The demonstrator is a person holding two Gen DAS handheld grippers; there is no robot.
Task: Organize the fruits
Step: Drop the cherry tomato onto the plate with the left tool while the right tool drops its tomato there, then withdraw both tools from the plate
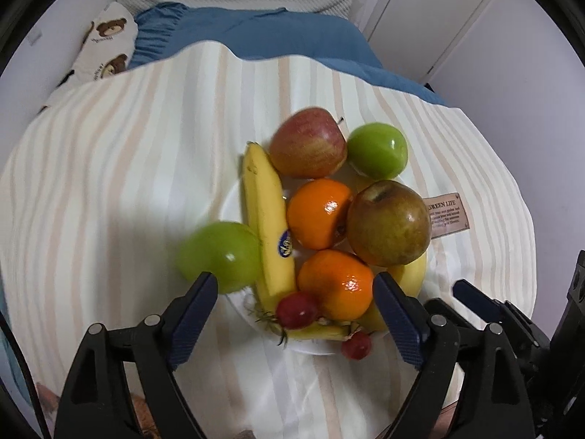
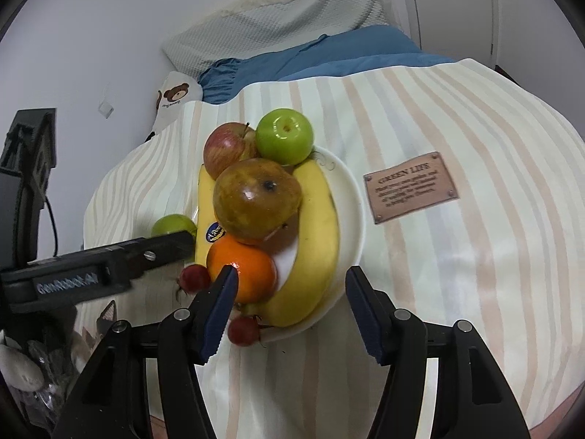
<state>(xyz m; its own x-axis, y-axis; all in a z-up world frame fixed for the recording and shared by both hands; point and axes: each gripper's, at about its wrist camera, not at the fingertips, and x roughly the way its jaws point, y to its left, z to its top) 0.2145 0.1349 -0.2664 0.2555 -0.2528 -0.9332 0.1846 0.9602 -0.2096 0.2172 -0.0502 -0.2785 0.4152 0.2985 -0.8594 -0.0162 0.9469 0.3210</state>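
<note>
A white plate (image 1: 228, 205) (image 2: 353, 197) on a striped cloth holds a red apple (image 1: 309, 142), a green apple (image 1: 378, 150), a brownish apple (image 1: 387, 223), two oranges (image 1: 320, 212) (image 1: 334, 283), bananas (image 1: 267, 212) and small red fruits (image 1: 296, 309). A second green apple (image 1: 219, 254) lies on the cloth left of the plate, blurred. My left gripper (image 1: 294, 283) is open and empty above the plate's near side. My right gripper (image 2: 292, 280) is open and empty over the orange (image 2: 243, 269) and banana (image 2: 316, 241).
A brown "GREEN LIFE" label (image 2: 411, 186) is sewn on the cloth right of the plate. A blue blanket (image 1: 256, 36) and a teddy-bear pillow (image 1: 106, 44) lie behind. The left gripper's body (image 2: 95, 274) reaches in from the left in the right wrist view.
</note>
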